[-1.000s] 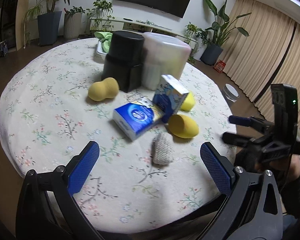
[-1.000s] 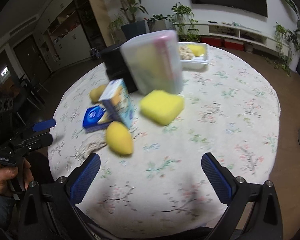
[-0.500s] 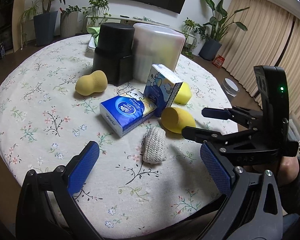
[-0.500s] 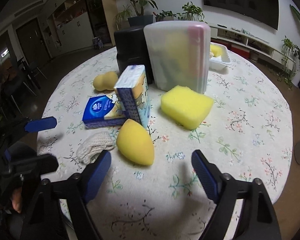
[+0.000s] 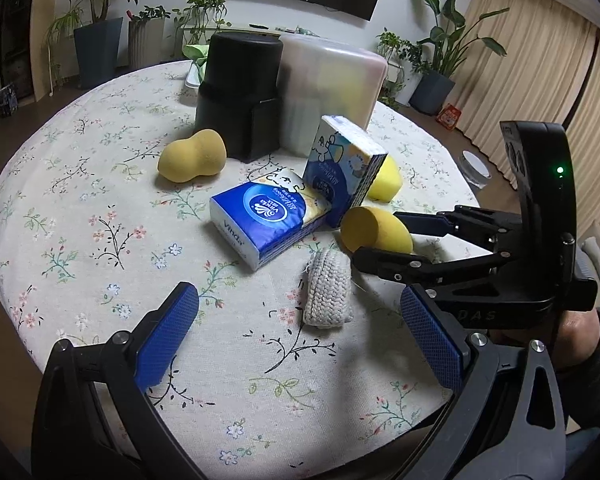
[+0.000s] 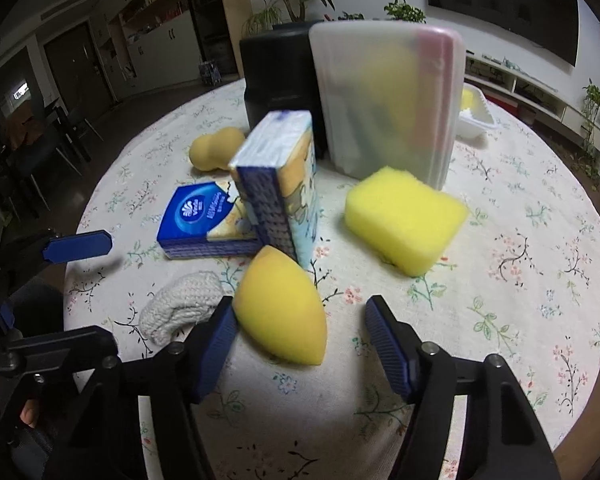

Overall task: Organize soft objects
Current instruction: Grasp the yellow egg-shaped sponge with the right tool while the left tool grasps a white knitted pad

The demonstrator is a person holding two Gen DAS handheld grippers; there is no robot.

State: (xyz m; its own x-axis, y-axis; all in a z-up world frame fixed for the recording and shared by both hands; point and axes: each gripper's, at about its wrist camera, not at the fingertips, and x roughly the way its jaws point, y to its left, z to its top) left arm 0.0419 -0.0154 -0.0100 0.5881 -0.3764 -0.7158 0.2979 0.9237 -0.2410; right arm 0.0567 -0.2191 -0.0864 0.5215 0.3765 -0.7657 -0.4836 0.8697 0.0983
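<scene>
While the right claw (image 6: 300,338) brackets the egg-shaped yellow sponge (image 6: 281,309), its jaws have just been closing; the left pad touches or nearly touches the sponge's flank, the right pad stands clear of it, so nothing is pinched yet. That sponge lies on the floral surface (image 6: 520,264) at the near edge of the cluster, just beside the knitted cloth (image 6: 182,311) and touching, or nearly so, the upright tissue pack (image 6: 282,184).

One risk is that the tapered, springy sponge squirts forward out of the closing pads and knocks the upright pack over. Another is that the left finger drags the knitted cloth along, since it sits right against it. A grip too near the blunt end could also let the sponge roll out.

Spread wide over the bare cloth, the left claw (image 5: 296,344) holds nothing.

The flat blue tissue pack (image 5: 266,216) reads "Vinda" on its side and on its oval logo. Smaller print on both packs is too fine to read.
</scene>
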